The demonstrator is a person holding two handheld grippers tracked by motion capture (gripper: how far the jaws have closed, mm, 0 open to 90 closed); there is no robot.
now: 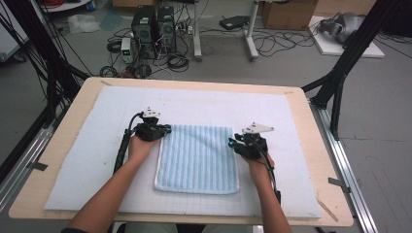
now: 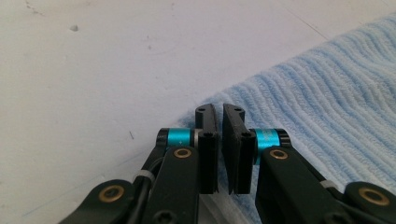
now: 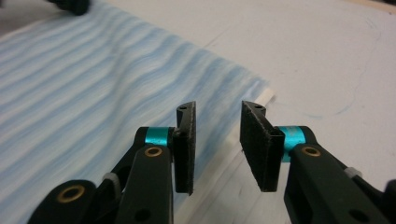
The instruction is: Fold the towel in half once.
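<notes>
Two far corners of the blue towel [image 1: 197,158], flat on the white mat [image 1: 73,160], are targeted: the left gripper [image 2: 219,119] pinches one for lifting, while the right gripper [image 3: 217,114] stands spread around the other.

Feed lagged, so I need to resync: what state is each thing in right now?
Towel: flat on the mat, folded, striped side up.
Left gripper: fingers nearly closed at the towel's far-left corner; a slim gap shows, grip unclear.
Right gripper: fingers apart, over the towel's right edge, nothing pinched.
White mat: flat on the table.
</notes>
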